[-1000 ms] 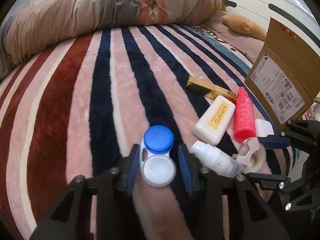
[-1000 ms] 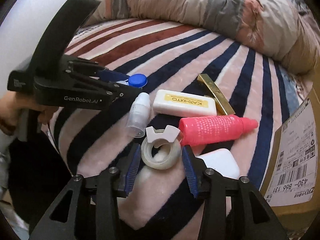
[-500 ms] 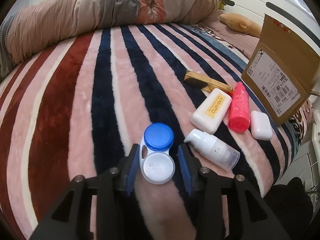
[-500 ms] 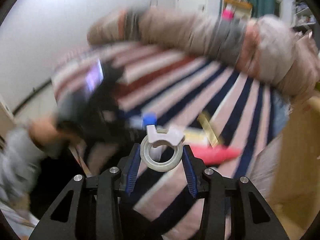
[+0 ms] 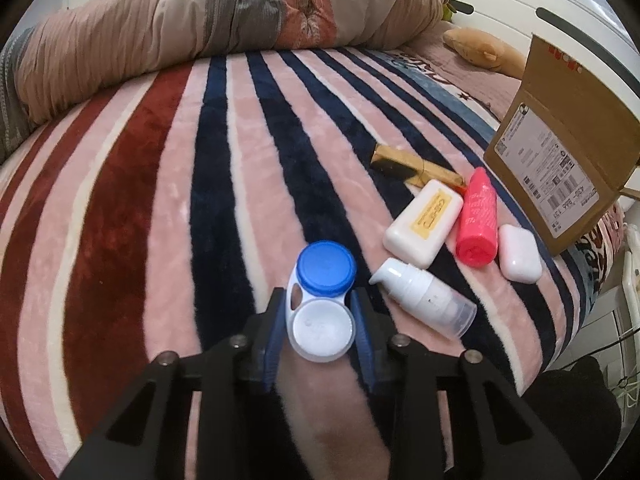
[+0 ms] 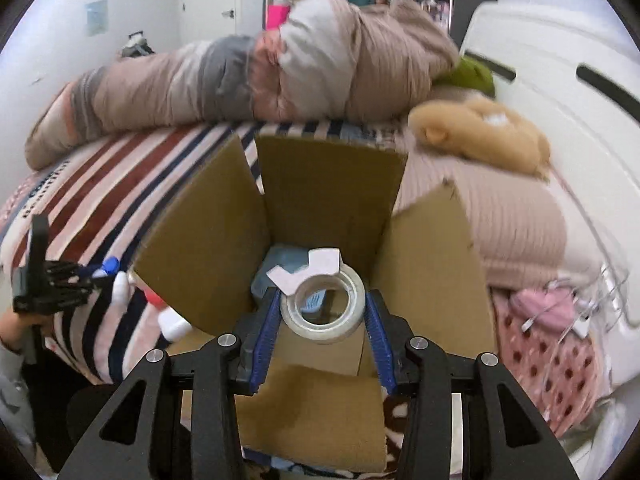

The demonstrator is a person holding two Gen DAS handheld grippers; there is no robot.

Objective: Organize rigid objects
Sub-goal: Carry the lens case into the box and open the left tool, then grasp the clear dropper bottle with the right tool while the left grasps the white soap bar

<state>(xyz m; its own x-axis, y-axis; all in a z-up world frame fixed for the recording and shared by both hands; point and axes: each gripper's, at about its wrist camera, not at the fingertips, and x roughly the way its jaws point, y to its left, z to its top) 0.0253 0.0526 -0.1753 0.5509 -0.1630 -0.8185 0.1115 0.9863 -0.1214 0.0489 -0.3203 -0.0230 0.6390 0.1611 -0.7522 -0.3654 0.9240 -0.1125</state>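
My left gripper [image 5: 320,316] is shut on a white contact lens case with a blue cap [image 5: 322,300], held just above the striped blanket. To its right lie a white pump bottle [image 5: 424,298], a white bottle with a yellow label [image 5: 424,226], a pink bottle [image 5: 478,216], a small white case [image 5: 519,254] and a gold box [image 5: 412,166]. My right gripper [image 6: 322,312] is shut on a roll of clear tape [image 6: 323,306] and holds it over the open cardboard box [image 6: 328,196]. A blue item [image 6: 280,272] lies inside the box.
The cardboard box [image 5: 560,160] stands at the bed's right edge. A rolled duvet [image 5: 200,28] lies across the far side of the bed. A tan plush toy [image 6: 480,136] rests near the white headboard [image 6: 560,80]. The left gripper [image 6: 52,280] shows at left.
My right gripper has lifted the tape roll off the blanket and swung it right, over the open box. My left gripper stays closed on the lens case, nearly still.
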